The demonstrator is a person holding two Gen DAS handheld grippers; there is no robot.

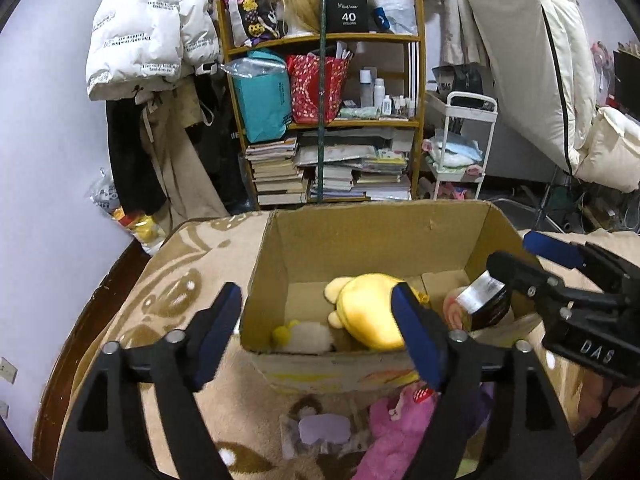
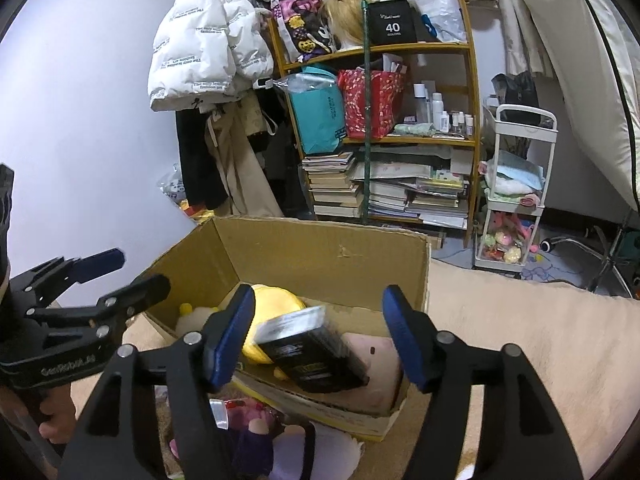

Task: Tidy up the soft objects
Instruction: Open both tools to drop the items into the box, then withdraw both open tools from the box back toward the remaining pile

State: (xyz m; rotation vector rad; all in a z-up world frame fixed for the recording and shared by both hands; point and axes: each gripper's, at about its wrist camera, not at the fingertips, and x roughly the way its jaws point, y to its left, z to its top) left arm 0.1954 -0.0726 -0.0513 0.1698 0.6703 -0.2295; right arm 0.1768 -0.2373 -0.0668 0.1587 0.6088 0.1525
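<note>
pink plush toy (image 1: pixel 396 432) is lying soft and light before the box (image 1: pixel 320 364) — both grippers, left (image 1: pixel 316 344) and right (image 2: pixel 320 336), are standing spread, gripping nothing — its bulky middle is looking easiest to pinch.

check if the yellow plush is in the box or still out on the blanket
In: the yellow plush lies inside the open cardboard box, below its rim.

my left gripper (image 1: pixel 316 340) points down and forward, its jaws wide apart and nothing pressed between the pads. my right gripper (image 2: pixel 320 336) is beside it, jaws apart too, pads free of any grip.
</note>
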